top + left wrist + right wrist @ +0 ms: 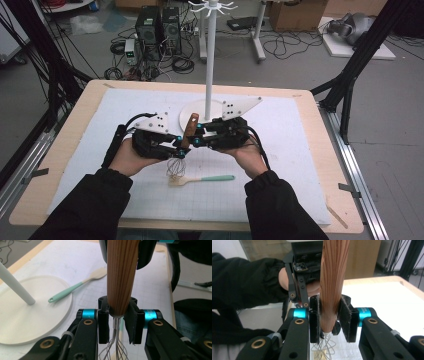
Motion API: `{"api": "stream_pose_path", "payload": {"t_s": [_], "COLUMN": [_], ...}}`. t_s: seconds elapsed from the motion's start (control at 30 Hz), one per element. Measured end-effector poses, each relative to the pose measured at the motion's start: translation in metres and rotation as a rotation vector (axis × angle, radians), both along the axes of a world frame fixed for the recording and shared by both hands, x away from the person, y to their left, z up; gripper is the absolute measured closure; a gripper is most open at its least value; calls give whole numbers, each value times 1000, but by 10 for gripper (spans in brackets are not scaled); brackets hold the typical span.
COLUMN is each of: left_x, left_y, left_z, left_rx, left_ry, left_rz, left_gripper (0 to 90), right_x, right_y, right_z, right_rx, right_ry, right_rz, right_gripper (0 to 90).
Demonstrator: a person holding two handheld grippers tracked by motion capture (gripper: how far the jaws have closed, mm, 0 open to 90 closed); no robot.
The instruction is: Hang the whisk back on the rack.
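We hold the whisk (186, 137) between us over the middle of the mat (300, 150), its wooden handle up and tilted a little to the right, its wire loops hanging just above the mat; both grippers are clamped on that handle, the left gripper (176, 145) from the left and the right gripper (199, 140) from the right. In the left gripper view the pads press the handle's lower end, right where the metal collar and wires (117, 345) begin; in the right gripper view the pads squeeze the same low part of the handle (332, 285), with the wires showing below. We judge the double grip to be a handover or a re-grip; gripping low near the collar leaves the top of the handle free. The stand (209, 60) rises just beyond our grippers, its round base (192, 111) on the far part of the mat and its hooks at the top; that is likely where the whisk is bound, hence the upright hold. A spatula (202, 179) with a mint handle lies near us on the mat, just below the wires, apart from both grippers.
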State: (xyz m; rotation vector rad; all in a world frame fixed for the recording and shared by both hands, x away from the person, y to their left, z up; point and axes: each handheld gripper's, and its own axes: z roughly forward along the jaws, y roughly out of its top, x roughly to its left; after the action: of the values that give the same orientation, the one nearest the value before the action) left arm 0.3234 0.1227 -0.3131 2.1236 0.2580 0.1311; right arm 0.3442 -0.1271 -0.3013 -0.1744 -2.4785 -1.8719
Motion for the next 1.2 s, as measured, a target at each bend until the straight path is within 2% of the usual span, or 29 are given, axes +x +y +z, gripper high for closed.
{"api": "stream_pose_path", "payload": {"t_s": [0.17, 0.33, 0.47, 0.6, 0.77, 0.87, 0.9, 1.0, 1.1, 1.17, 1.2], "left_x": [-1, 0, 1, 1, 1, 1, 1, 0, -2, -4, -5], "left_y": [1, 3, 3, 3, 3, 4, 4, 5, 8, 12, 14], "left_z": [3, 4, 4, 4, 5, 4, 4, 3, 3, 3, 3], "left_rx": [-28, -44, -65, -100, -110, -112, -100, -106, -120, -121, -124], "left_ry": [-3, -4, 5, 16, 13, 13, 8, 6, 2, -5, -10], "left_rz": [10, 17, 27, 36, 37, 40, 38, 41, 62, 66, 74], "left_gripper": [742, 742, 742, 742, 741, 738, 738, 719, 631, 618, 581], "right_x": [0, 1, 1, 2, 2, 3, 3, 2, 4, 5, 7], "right_y": [1, 2, 2, 3, 8, 8, 8, 10, 7, 5, 1], "right_z": [0, -2, -5, -6, -9, -9, -9, -8, -6, -6, -6], "right_rx": [29, 56, 94, 109, 105, 106, 106, 83, 66, 64, 54], "right_ry": [-9, 4, 15, 15, 20, 42, 42, 37, 44, 47, 55], "right_rz": [2, -10, -25, -31, -34, -34, -34, -39, -61, -68, -88], "right_gripper": [712, 709, 708, 706, 707, 719, 719, 721, 722, 722, 722]}}
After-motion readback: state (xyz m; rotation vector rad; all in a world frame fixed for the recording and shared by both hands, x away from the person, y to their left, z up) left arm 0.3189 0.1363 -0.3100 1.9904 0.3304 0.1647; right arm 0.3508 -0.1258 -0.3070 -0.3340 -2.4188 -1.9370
